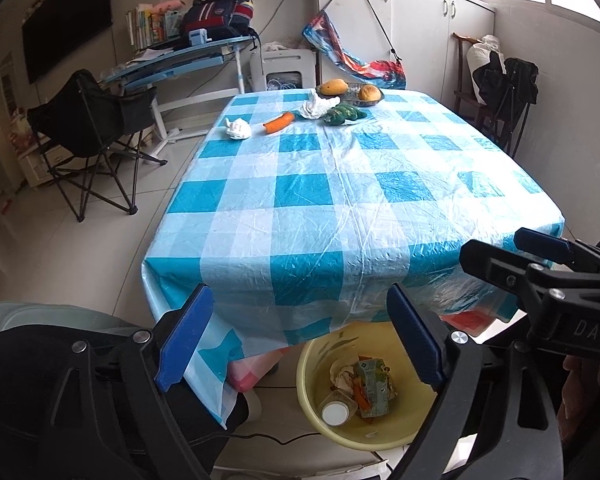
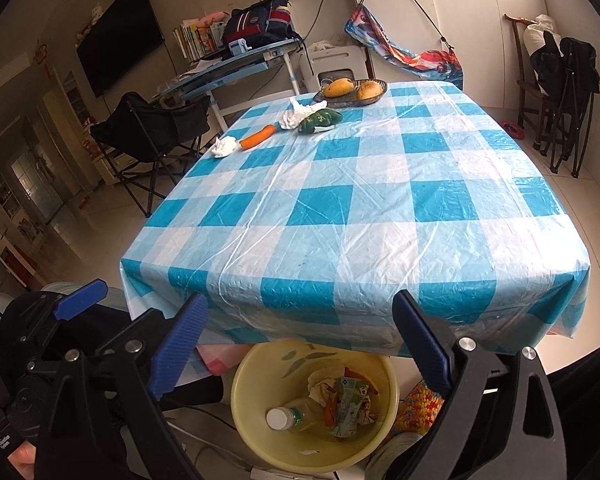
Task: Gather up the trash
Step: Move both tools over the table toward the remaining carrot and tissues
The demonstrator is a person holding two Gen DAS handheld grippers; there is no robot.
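Note:
A yellow basin (image 1: pixel 380 436) (image 2: pixel 260 364) stands on the floor under the table's near edge. It holds a plastic bottle (image 2: pixel 296 416), a carton (image 1: pixel 374 388) and crumpled paper. At the far end of the blue-checked table (image 1: pixel 320 200) lie two crumpled tissues (image 1: pixel 238 129) (image 1: pixel 316 106), a carrot (image 1: pixel 279 122) and a green vegetable (image 1: pixel 345 114). My left gripper (image 1: pixel 300 292) is open above the basin with nothing between its fingers. Beside it, my right gripper (image 2: pixel 300 300) is open and empty too; it also shows at the right of the left wrist view.
A basket (image 2: pixel 382 90) with a mango (image 2: pixel 339 87) and a round bun sits at the table's far edge. A black folding chair (image 1: pixel 88 120) and a cluttered desk (image 1: pixel 188 56) stand left of the table. White cabinets and a chair draped in black clothes (image 2: pixel 560 68) are on the right.

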